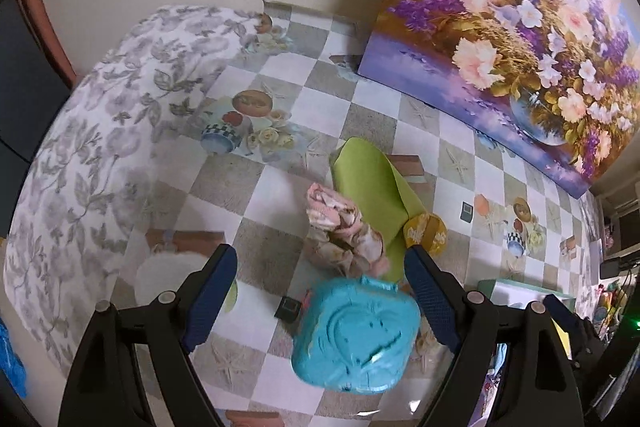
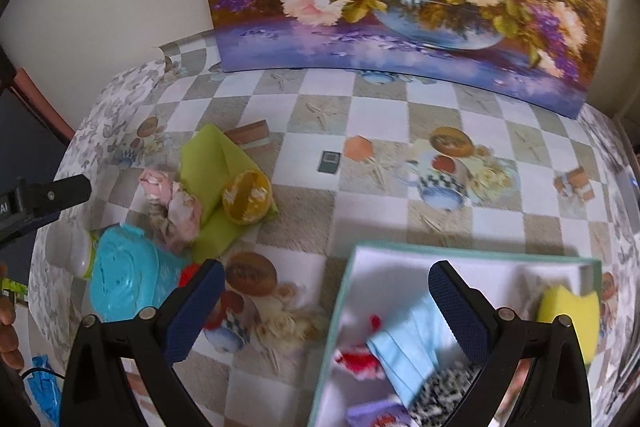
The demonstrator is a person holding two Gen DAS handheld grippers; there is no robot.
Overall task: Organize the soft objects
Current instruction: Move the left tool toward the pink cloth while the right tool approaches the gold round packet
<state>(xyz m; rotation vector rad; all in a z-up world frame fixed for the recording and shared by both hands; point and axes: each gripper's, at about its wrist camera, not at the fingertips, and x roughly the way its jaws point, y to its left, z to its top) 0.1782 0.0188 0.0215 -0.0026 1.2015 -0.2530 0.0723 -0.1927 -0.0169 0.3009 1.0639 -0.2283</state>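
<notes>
Both claws, left point(image 1: 320, 291) and right point(image 2: 326, 303), gape empty; only the right view shows the box point(image 2: 472, 254) of soft things.

I see a table point(image 2: 400, 215) under a checkered cloth. Lying on it: green cloth point(image 2: 208, 167) with a yellow scrunchie point(image 2: 246, 201) on top, pink floral fabric point(image 2: 176, 207) beside it, turquoise plastic case point(image 1: 356, 335), white box point(image 2: 440, 259), floral painting point(image 2: 400, 7) at the back.
</notes>
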